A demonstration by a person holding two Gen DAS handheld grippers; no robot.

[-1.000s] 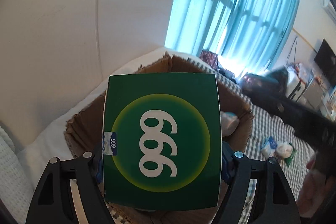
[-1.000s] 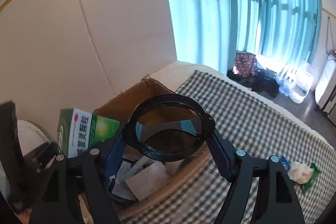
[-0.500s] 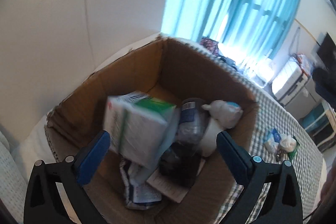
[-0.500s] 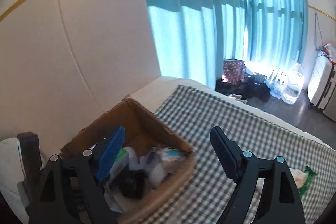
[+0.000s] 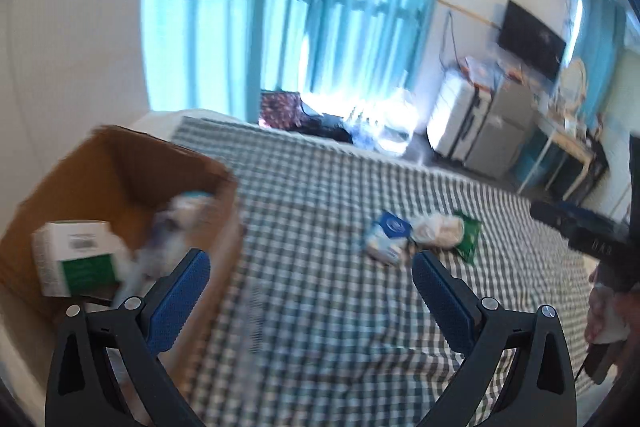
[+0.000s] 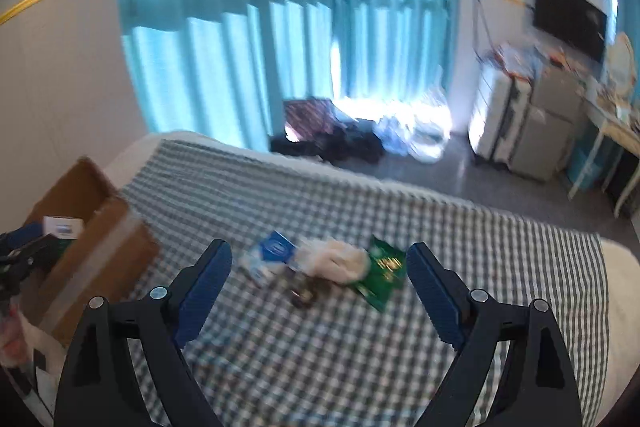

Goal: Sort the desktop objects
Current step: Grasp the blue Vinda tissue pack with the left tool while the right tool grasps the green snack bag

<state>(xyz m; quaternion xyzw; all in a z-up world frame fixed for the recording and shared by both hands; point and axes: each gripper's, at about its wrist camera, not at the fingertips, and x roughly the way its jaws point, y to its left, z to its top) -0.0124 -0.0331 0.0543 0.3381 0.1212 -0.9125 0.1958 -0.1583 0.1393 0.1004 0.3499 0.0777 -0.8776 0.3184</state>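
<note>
A brown cardboard box (image 5: 120,167) stands at the left on the checked cloth (image 5: 320,307); the green-and-white medicine box (image 5: 76,259) lies inside it among blurred items. My left gripper (image 5: 310,291) is open and empty, right of the box. A small heap lies on the cloth: a blue-and-white packet (image 6: 272,251), a white crumpled item (image 6: 336,261), a green packet (image 6: 380,275) and a small dark object (image 6: 302,297). My right gripper (image 6: 318,281) is open and empty, above and just short of that heap. The cardboard box (image 6: 92,251) shows at its left.
The other gripper's black body (image 5: 592,239) shows at the right edge of the left wrist view. Past the bed are turquoise curtains (image 6: 280,27), bags on the floor (image 6: 344,139), white cabinets (image 6: 520,123) and a wall television (image 6: 568,15).
Both grippers opened and dropped their loads into the box: the green medicine box from the left, the round black item from the right. Both then swung right toward the heap.
</note>
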